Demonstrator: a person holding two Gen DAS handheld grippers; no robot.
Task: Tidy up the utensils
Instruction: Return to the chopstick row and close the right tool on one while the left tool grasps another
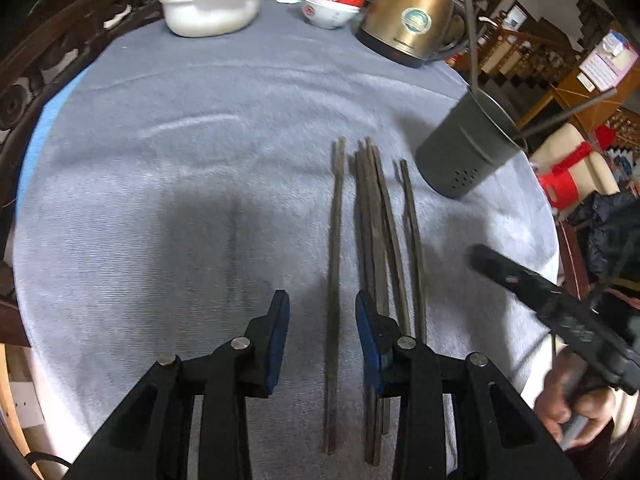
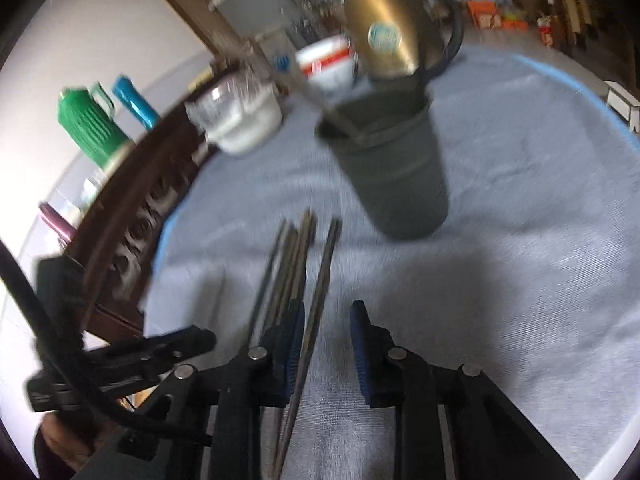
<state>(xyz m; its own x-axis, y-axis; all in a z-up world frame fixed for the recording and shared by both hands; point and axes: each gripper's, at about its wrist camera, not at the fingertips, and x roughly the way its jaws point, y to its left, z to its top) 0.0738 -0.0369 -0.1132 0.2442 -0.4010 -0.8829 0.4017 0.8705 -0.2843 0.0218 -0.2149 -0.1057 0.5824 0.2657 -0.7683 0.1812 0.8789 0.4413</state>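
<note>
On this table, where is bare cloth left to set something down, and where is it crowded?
Free: the wide stretch of cloth left of the chopsticks, up to the white bowl. Crowded: the far edge with kettle, and the right side, where holder and chopsticks sit close.

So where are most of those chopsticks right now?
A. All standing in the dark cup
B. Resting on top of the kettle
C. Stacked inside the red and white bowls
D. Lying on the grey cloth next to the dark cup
D: most of the chopsticks lie flat in a loose row on the grey cloth, beside the dark holder cup, which holds only a couple.
</note>
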